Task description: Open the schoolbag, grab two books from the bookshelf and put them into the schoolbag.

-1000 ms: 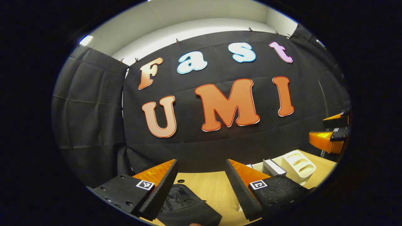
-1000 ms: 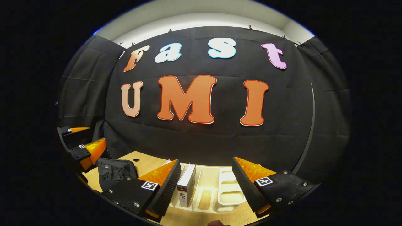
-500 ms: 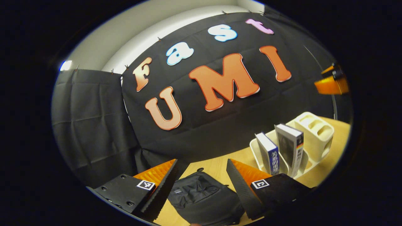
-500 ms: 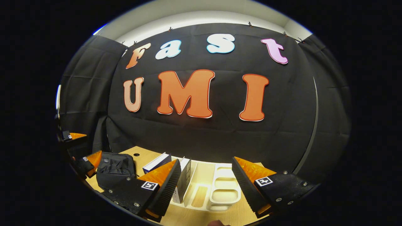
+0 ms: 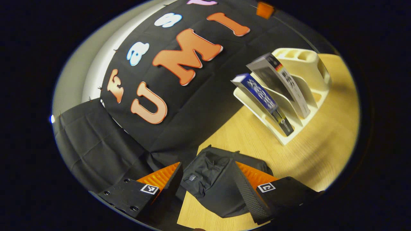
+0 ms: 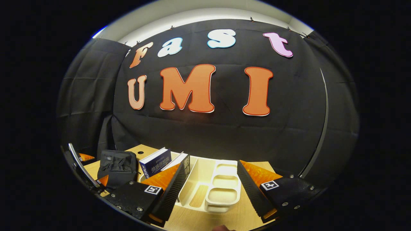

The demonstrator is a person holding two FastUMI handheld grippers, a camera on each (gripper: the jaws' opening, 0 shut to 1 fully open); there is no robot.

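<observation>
The black schoolbag (image 5: 208,186) lies slumped on the wooden table (image 5: 321,154); its top looks closed. My left gripper (image 5: 207,166) is open, hovering over the bag with a finger on each side of its upper end. A blue book (image 5: 263,98) and a grey-covered book (image 5: 279,81) lean in the cream bookshelf (image 5: 308,61) further right. In the right gripper view, the right gripper (image 6: 211,165) is open and empty above the bookshelf (image 6: 221,189), with the blue book (image 6: 154,162), the second book (image 6: 183,160) and the bag (image 6: 117,165) to its left.
The left gripper (image 6: 93,178) shows at the far left edge of the right gripper view, beside the bag. A piece of the right gripper (image 5: 265,9) sits at the top of the left gripper view. Black cloth walls close the table's back.
My left gripper has rolled and dropped toward the table, bringing the bag between its fingers and the bookshelf into fuller sight. The right gripper has tilted slightly down toward the bookshelf.
</observation>
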